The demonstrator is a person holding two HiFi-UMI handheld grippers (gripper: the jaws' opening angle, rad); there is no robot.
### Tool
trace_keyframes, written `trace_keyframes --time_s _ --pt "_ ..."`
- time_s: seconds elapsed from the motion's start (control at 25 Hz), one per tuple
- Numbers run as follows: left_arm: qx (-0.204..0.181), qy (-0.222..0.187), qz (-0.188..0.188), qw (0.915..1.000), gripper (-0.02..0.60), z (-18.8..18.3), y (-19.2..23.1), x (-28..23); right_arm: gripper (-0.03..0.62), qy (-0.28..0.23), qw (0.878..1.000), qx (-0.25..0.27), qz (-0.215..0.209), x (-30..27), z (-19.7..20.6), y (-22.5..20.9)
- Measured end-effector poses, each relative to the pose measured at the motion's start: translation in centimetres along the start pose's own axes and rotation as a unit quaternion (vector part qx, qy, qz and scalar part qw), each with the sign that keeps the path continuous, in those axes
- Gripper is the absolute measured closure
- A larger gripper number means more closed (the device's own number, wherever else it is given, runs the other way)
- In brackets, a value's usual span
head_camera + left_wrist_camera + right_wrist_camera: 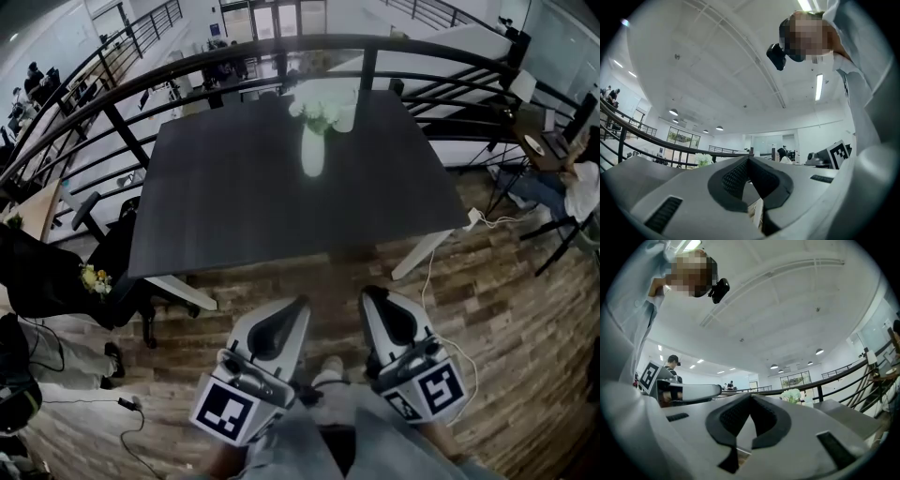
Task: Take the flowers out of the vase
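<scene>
**Dark table (244,206) by the railing (281,47): flowers (323,105) not yet taken**

Wood floor (487,309) lay between us and the table. On the table's far half stood the pale vase (312,155) with the white flowers upright in it. As far as we could judge, nothing of the task was done. The flowers were in the vase, and we had yet to reach it, grasp them and lift them clear.

We held our left gripper (300,302) and right gripper (367,292) side by side over the floor, short of the table's near edge, both pointed toward the vase. Each one's jaws were clenched tip to tip with nothing between them. The vase stood well apart from both, ahead of them and roughly on the line between the two. In each gripper view the flowers showed only as a small pale clump far beyond the jaws.
</scene>
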State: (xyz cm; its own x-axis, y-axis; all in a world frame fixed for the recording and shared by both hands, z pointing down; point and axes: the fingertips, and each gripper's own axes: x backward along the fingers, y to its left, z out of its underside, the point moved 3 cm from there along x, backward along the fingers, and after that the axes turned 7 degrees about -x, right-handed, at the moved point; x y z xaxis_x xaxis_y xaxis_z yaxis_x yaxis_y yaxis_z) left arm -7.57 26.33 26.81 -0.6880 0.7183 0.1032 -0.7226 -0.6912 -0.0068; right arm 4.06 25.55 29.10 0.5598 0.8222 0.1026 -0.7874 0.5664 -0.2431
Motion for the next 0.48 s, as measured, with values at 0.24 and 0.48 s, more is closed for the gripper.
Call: trace_keyframes --time_s 0.24,0.48 --pt "-0.006 -0.004 -0.019 0.9998 0.583 0.5 -0.8 -3.3 0.591 0.004 1.000 0.000 -0.018 -0.1 -0.6 -3.5" --pt "-0.013 -0.006 -0.036 0.9993 0.583 1.1 -1.0 -5.4 0.591 0.003 1.000 0.002 -0.030 -0.4 -0.9 -6.2"
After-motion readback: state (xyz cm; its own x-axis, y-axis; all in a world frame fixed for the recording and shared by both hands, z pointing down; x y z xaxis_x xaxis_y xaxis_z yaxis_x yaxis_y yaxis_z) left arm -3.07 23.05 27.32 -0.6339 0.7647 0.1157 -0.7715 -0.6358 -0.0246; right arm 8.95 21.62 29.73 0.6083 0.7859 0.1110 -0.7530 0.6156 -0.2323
